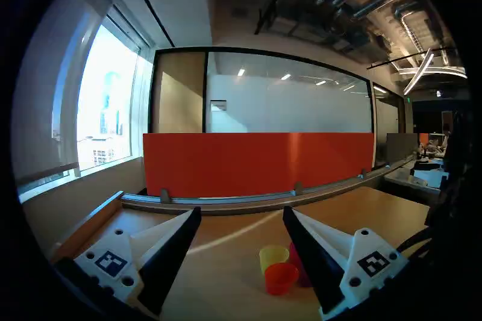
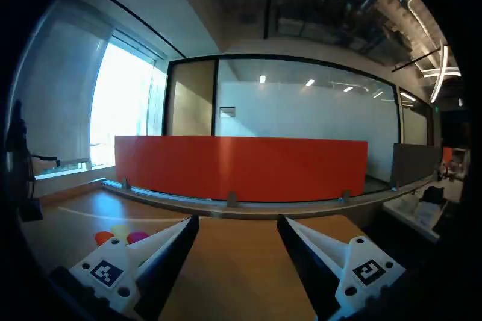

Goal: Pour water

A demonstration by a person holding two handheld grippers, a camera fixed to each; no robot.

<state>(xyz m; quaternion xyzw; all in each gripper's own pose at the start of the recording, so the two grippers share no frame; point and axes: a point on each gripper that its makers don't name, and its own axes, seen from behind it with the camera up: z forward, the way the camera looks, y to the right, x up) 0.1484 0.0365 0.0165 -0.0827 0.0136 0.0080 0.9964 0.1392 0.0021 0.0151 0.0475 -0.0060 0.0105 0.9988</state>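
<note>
Cups are clustered on the wooden surface point(image 1: 229, 273): an orange cup point(image 1: 281, 277), a yellow cup point(image 1: 273, 255) and a pink cup point(image 1: 295, 256), ahead of the left gripper point(image 1: 241, 209), whose jaws are held wide and empty. They are judged light and easily tipped, best gripped by the side wall. The right gripper point(image 2: 237, 218) is likewise spread, empty. No writing is readable.

My left gripper point(image 1: 241, 209) and right gripper point(image 2: 237, 218) are white with black inner faces, each finger carrying a black-and-white square marker. On the tan wooden desk point(image 1: 229, 273) I see a yellow cup point(image 1: 273, 256), an orange cup point(image 1: 281, 277) and a magenta cup point(image 2: 138, 237) — behind them, a plain bright-orange divider point(image 1: 259, 163).
</note>
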